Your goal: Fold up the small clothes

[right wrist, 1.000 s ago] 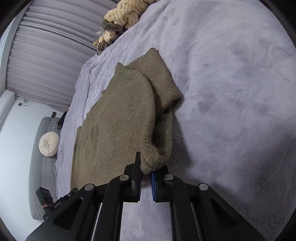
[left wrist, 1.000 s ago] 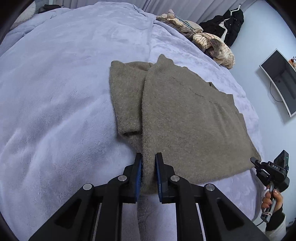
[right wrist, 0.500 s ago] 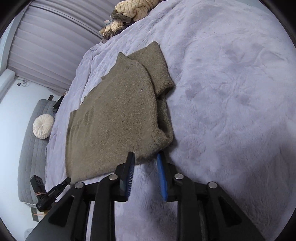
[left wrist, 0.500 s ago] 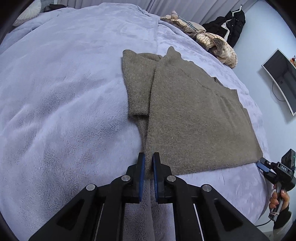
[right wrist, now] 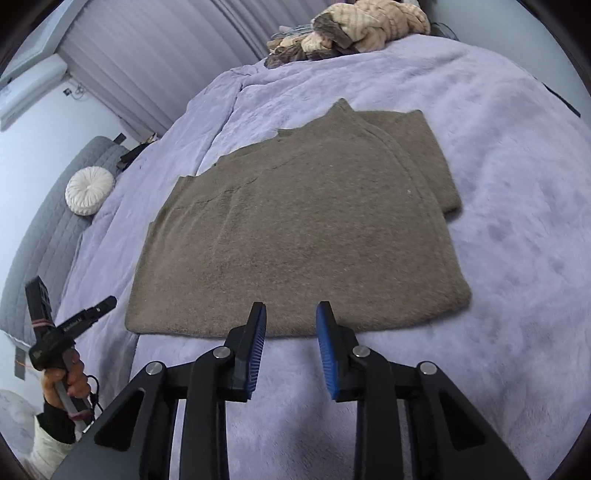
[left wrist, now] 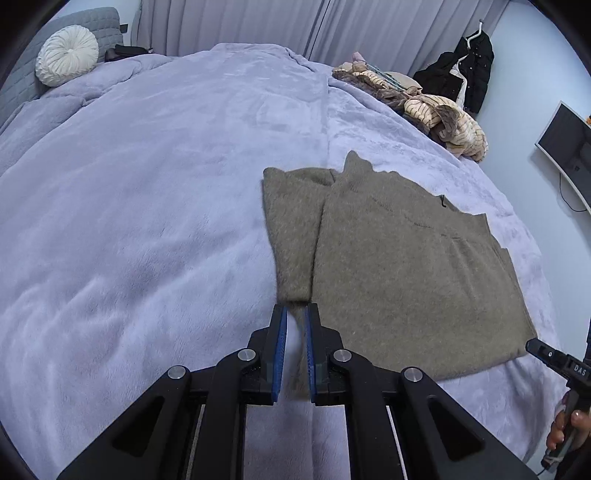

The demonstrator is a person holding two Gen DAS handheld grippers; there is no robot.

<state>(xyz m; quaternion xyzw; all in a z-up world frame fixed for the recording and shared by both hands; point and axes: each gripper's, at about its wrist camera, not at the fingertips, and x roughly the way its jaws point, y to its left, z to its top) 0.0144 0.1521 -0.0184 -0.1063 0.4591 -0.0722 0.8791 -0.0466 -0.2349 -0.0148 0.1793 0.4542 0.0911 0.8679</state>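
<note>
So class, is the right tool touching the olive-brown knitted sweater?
Apart. The right wrist view shows the right tool open, nothing between its pads, above the olive-brown knitted sweater's hem.

Left gripper (left wrist: pixel 294 314) jaws apparently pinched shut, right gripper (right wrist: pixel 290 314) jaws apart, just closing slightly

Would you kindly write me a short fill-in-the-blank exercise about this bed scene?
1. The round cushion by the grey headboard is ___.
2. The coat hanging on the wall is ___.
3. The left tongs have their jaws ___.
4. The olive-brown sweater lies flat on the lilac blanket, with one folded ___ showing beside its body.

Missing words: white; black; shut; sleeve.
</note>
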